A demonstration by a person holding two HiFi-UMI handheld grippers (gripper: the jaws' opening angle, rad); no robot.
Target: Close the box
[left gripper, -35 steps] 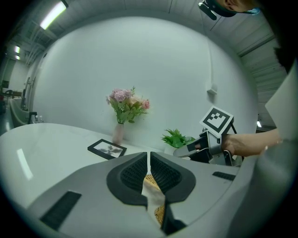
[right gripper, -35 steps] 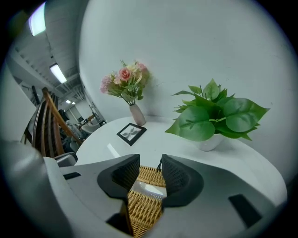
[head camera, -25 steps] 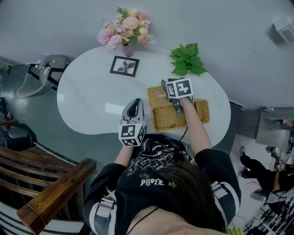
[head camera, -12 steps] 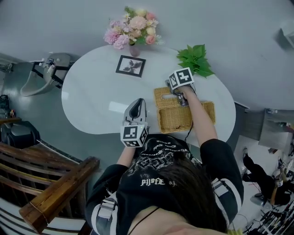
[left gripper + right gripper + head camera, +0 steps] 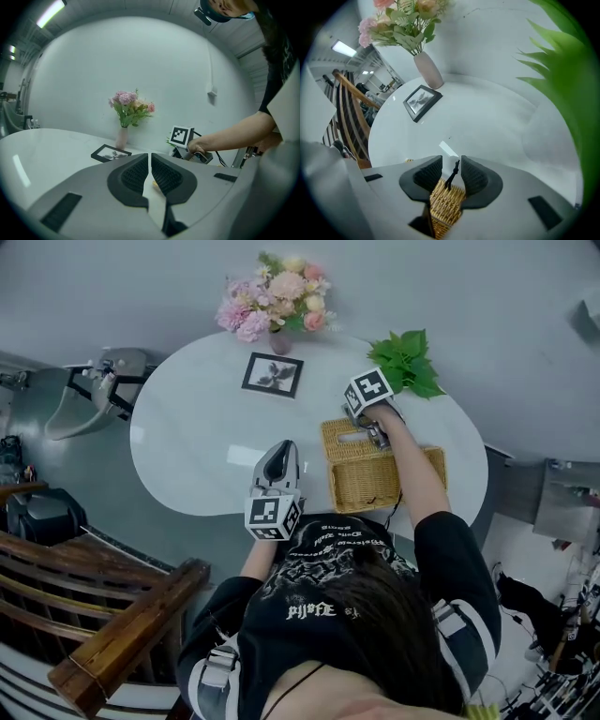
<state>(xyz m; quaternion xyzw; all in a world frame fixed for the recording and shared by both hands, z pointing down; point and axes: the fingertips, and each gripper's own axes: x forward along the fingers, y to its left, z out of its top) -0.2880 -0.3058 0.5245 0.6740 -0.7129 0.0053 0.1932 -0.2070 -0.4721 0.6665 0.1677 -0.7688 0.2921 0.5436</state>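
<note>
Wicker box (image 5: 370, 486) sits at five o'clock on the white table (image 5: 187, 442). The right gripper (image 5: 451, 168) has reached the open lid (image 5: 446, 201) and its jaws are closing around the rim, ready to swing it shut. The left gripper (image 5: 150, 164) idles with its jaws together.

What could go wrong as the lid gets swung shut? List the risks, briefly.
1. The right tongs are closing on only the edge of the lid, so it may slip out and drop.
2. The left tongs are shut and away from the box. Nothing steadies it, so it could slide on the glossy table.
</note>
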